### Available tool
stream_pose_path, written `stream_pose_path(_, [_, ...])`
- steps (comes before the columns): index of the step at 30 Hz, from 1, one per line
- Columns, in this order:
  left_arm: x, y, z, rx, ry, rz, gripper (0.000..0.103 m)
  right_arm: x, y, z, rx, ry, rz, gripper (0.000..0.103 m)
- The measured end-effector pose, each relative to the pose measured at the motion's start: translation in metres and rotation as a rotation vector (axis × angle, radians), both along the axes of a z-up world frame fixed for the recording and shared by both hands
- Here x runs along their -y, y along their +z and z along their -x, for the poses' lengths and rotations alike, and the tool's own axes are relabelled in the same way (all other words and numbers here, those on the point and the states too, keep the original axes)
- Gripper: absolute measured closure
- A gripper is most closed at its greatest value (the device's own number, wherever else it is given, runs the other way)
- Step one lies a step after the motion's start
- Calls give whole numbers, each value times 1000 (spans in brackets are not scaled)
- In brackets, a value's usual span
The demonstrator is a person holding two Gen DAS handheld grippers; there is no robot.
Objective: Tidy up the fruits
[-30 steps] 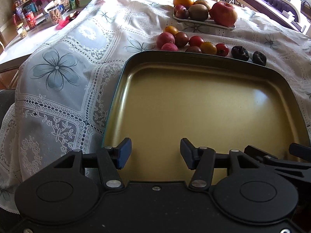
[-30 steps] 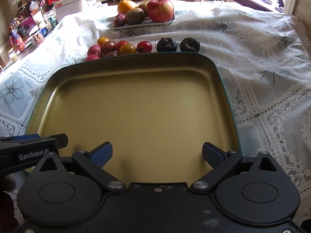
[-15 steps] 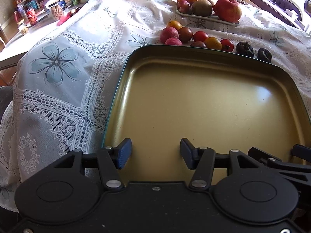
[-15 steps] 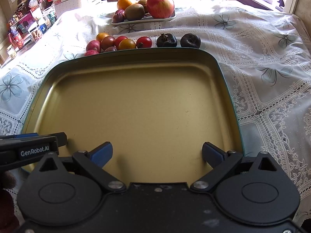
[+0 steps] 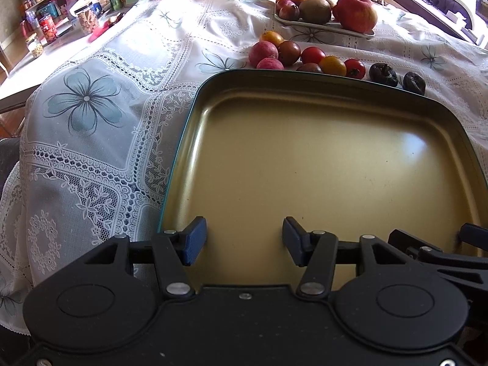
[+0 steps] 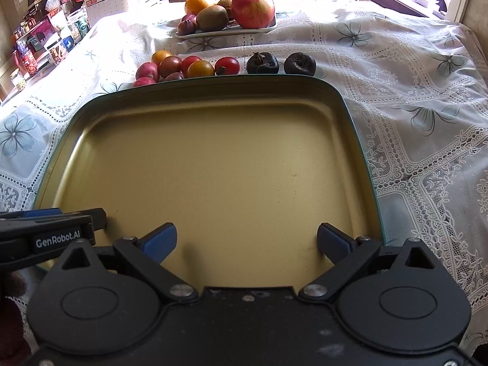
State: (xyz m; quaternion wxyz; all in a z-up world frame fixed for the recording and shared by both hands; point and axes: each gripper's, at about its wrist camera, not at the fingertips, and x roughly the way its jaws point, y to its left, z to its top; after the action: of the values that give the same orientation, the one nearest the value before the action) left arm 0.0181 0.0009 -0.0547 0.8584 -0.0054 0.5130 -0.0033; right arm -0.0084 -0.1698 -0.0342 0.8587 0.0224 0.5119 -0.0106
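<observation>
Since the earlier frames both views have advanced and tilted down; the gold tray [image 6: 213, 167] fills more of each picture. Left gripper [image 5: 244, 241] and right gripper [image 6: 247, 241] hover over the tray's near edge, jaws spread, pinching nothing. The tray interior is bare. Small fruits [image 6: 195, 67] line its far edge on the lace tablecloth [image 6: 411, 106]; two dark fruits [image 6: 280, 63] end the row rightward. A white plate [image 6: 265, 27] of larger fruit sits beyond. The right view alone shows the tablecloth's right edge; the left view alone its draped left corner.
</observation>
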Motion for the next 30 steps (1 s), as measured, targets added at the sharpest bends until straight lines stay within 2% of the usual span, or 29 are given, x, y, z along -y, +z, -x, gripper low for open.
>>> stream_pose_path(18, [-1, 1, -2, 1, 0, 1, 44, 1, 1, -2, 2, 8, -2, 1])
stream_pose_path(21, [-2, 5, -3, 19, -4, 6, 44, 7, 10, -7, 40, 6, -6, 1])
stream_pose_path(26, [0, 20, -11, 83, -38, -2, 44, 28, 32, -27, 156, -4, -23, 1])
stream_pose_path(30, [-1, 32, -27, 132, -71, -2, 44, 55, 39, -60, 171, -35, -79, 1])
